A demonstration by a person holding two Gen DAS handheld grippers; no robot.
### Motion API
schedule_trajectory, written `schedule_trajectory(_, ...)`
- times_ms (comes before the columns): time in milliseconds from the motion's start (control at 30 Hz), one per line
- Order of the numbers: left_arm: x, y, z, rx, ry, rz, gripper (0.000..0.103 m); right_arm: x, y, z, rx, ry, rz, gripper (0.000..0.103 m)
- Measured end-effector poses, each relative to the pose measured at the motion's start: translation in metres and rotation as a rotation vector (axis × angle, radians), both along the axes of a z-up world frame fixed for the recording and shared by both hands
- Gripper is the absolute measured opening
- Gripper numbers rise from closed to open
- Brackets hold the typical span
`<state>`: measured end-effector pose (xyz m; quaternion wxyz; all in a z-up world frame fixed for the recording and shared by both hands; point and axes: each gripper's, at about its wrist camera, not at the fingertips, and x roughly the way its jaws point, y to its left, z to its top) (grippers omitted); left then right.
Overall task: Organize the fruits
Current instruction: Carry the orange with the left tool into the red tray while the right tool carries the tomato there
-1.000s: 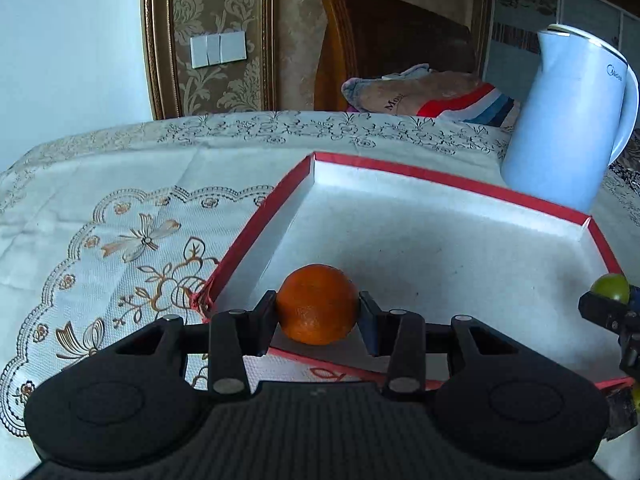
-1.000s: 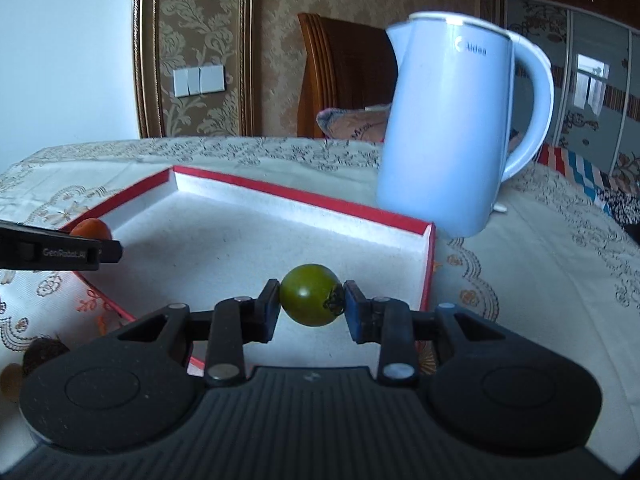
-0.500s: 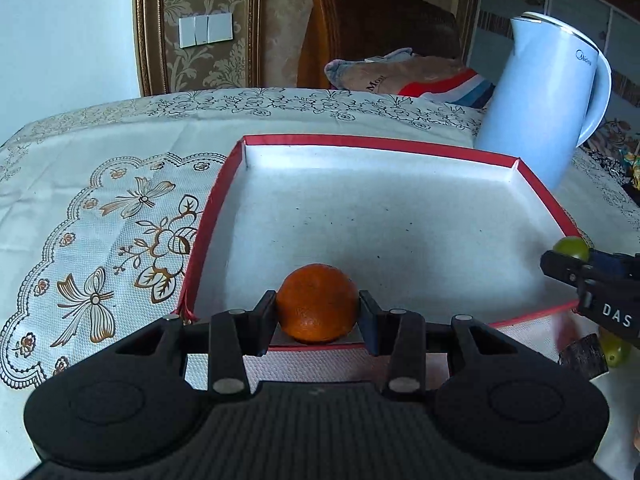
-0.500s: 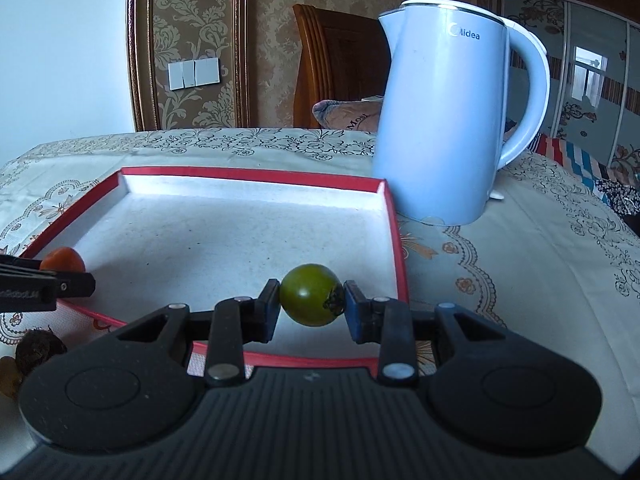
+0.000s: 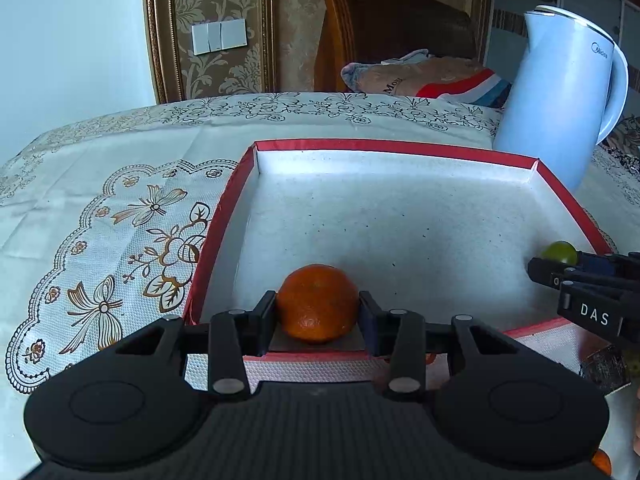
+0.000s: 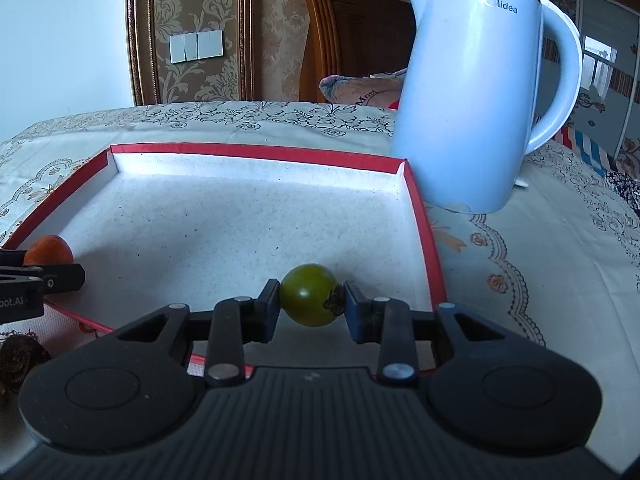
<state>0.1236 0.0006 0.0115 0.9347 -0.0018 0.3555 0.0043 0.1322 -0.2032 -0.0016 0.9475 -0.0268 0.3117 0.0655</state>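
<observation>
My left gripper [image 5: 318, 312] is shut on an orange mandarin [image 5: 317, 302] and holds it just inside the near left corner of a shallow red-rimmed box [image 5: 392, 147] with a white floor. My right gripper [image 6: 311, 302] is shut on a small green tomato [image 6: 309, 294] and holds it over the box's near right part [image 6: 420, 216]. The right gripper and its tomato [image 5: 560, 252] show at the right edge of the left wrist view. The left gripper and mandarin [image 6: 48, 250] show at the left edge of the right wrist view.
A tall pale blue kettle [image 6: 476, 92] stands on the tablecloth just beyond the box's far right corner. A dark brown round fruit [image 6: 18, 362] lies on the cloth near the box's front left. A wooden chair [image 5: 384, 28] with folded cloth stands behind the table.
Both grippers have moved forward over the box's near edge, each still gripping its fruit. The box now lies squarely ahead in both views.
</observation>
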Motion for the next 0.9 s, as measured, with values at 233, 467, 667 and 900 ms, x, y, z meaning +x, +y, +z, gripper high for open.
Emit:
schedule_trajectory(233, 0.0, -0.011, -0.001, -0.007, -0.005, -0.014, 0.042, 0.002, 0.002, -0.001, 0.006, 0.008, 0.001, 0.032)
schedule_trajectory(467, 0.003, -0.014, -0.005, 0.008, -0.005, -0.003, 0.042, 0.007, 0.007, -0.002, -0.005, 0.009, 0.001, 0.032)
schedule_trajectory(667, 0.002, -0.016, -0.006, 0.019, -0.013, 0.002, 0.042, 0.006, 0.007, -0.002, -0.006, 0.011, -0.001, 0.032)
schedule_trajectory(900, 0.002, -0.016, -0.007, 0.012, -0.02, 0.008, 0.042, 0.006, 0.008, -0.003, -0.016, 0.004, -0.016, 0.039)
